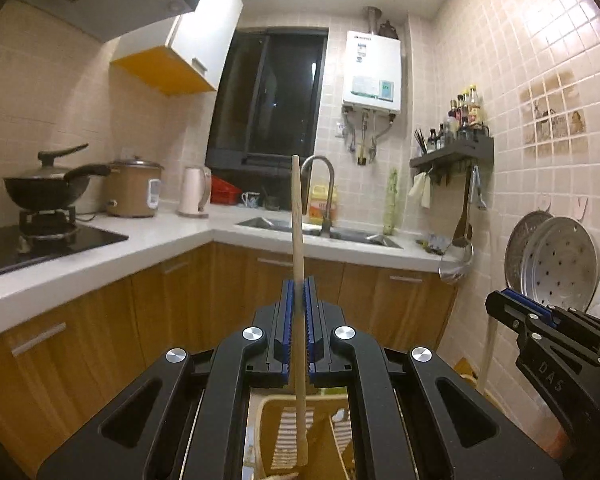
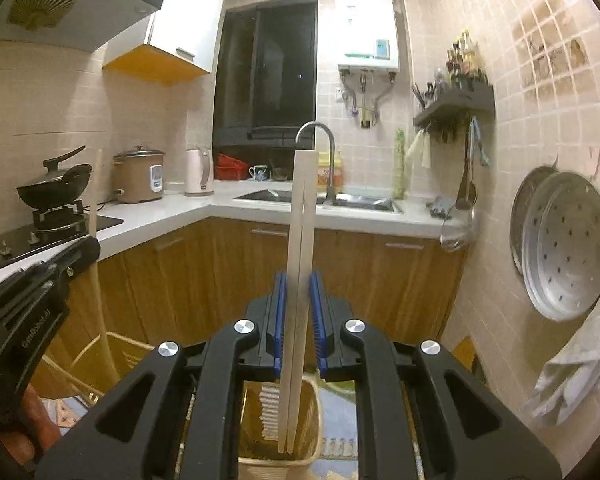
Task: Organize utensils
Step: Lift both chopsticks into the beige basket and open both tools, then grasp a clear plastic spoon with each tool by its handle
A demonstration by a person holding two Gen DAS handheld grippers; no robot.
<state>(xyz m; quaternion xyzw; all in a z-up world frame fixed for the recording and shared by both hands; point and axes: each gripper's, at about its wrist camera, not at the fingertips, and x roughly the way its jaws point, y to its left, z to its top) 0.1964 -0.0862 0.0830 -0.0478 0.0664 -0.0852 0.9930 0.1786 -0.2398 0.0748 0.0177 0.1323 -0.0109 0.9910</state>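
My left gripper (image 1: 299, 286) is shut on a long wooden spoon handle (image 1: 297, 220) that stands upright; its lower end reaches down into a cream slotted utensil holder (image 1: 292, 432). My right gripper (image 2: 297, 280) is shut on a pair of pale chopsticks (image 2: 303, 208) held upright, their tips down inside a compartment of the utensil holder (image 2: 312, 420). The left gripper (image 2: 76, 256) with its wooden spoon handle (image 2: 97, 200) shows at the left of the right wrist view. The right gripper (image 1: 516, 304) shows at the right edge of the left wrist view.
A white L-shaped counter (image 1: 172, 240) carries a gas hob with a black wok (image 1: 48, 188), a rice cooker (image 1: 136, 190), a kettle (image 1: 194, 190) and a sink with a faucet (image 1: 324, 184). A ladle (image 1: 458, 256) and steamer trays (image 1: 560, 264) hang on the right wall.
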